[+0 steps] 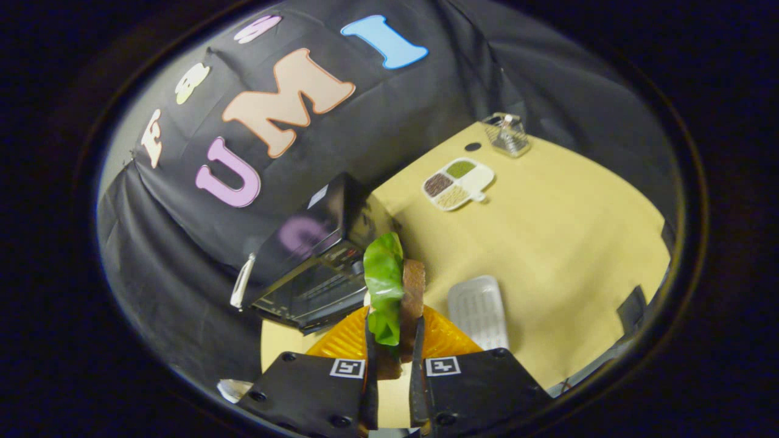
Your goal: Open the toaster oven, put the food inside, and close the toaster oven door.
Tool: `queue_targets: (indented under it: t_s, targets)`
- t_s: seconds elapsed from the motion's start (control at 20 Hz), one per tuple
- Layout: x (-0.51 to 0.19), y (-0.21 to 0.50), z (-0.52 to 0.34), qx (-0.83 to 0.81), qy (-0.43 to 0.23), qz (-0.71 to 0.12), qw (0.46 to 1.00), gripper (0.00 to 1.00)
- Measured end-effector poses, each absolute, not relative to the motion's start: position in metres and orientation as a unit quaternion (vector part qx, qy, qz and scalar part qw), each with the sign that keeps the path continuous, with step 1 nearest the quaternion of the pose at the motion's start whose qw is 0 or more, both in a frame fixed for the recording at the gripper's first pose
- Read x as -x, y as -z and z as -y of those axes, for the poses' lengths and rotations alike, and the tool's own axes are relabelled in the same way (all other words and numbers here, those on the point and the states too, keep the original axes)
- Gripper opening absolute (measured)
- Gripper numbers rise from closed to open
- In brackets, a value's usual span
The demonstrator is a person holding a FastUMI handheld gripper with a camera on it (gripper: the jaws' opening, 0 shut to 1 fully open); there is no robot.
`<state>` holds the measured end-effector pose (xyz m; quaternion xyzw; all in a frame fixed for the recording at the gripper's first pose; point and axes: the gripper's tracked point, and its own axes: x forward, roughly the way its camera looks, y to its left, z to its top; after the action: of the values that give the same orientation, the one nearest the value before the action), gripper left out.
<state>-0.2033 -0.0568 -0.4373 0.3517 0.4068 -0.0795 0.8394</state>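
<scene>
My gripper (392,359) is shut on a toy sandwich (395,292): a green lettuce leaf against a brown bread slice, held upright between both fingers and lifted above an orange plate (444,340). Beyond the fingers and a little to their left stands the black toaster oven (316,255). Its glass door (316,292) hangs open with the handle (242,281) at the far left, and the wire rack inside shows. The oven sits at the edge of the tan table (548,243).
A white ribbed tray (479,310) lies just right of the orange plate. Farther back on the table are a white divided dish (457,182) with grains and a small clear glass container (507,134). Black cloth walls the booth behind the oven.
</scene>
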Motion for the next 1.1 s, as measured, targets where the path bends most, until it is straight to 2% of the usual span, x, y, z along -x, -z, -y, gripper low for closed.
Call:
queue_targets:
  t_s: [0.3,0.55,1.1]
  targets:
    - [0.197,0.455,-0.030,-0.408,0.031,-0.443,0.798,0.22]
    - [0.158,0.467,-0.088,-0.465,0.004,-0.426,0.776,0.22]
    - [0.081,0.517,-0.118,-0.554,0.064,-0.359,0.749,0.22]
